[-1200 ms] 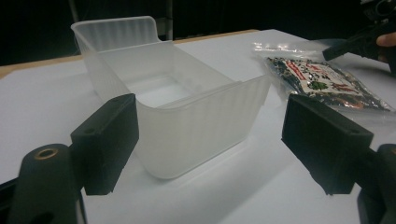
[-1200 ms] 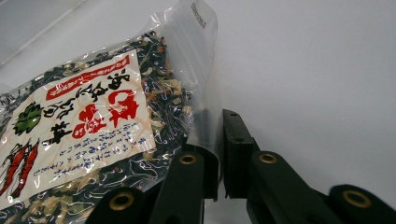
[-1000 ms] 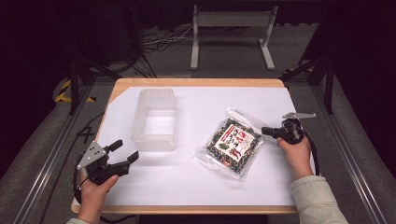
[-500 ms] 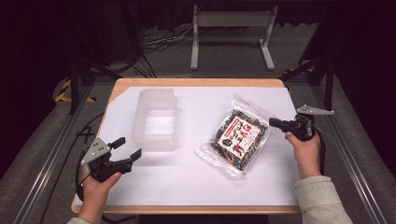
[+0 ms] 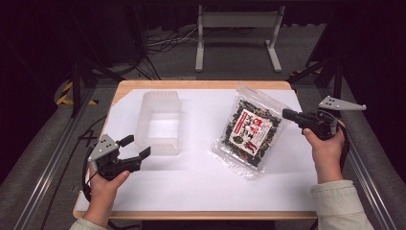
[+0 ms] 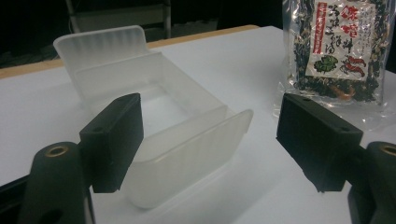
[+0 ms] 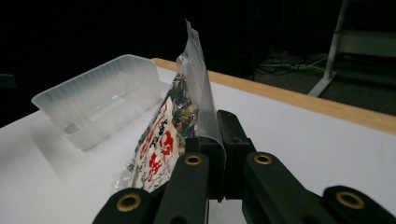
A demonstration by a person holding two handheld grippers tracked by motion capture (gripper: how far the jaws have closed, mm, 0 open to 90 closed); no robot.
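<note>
Above table's right side, right gripper (image 5: pixel 288 114) level, jaws pinching snack bag (image 5: pixel 250 130).

Black two-jawed bodies with brass-ringed rivets, grey three-cornered top plates and trailing black cables are seen on the left tool (image 5: pixel 128 151) and right tool (image 5: pixel 290 115), with pale beige sleeves worn.

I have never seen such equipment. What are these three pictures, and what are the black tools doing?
A person sits at a table holding a handheld gripper in each hand. One picture looks down from above; the other two come from small cameras riding on each gripper. On the white surface stands an empty clear plastic tub. The right gripper is shut on the edge of a bag of dried food, lifting that side. The left gripper is open near the tub, holding nothing.
</note>
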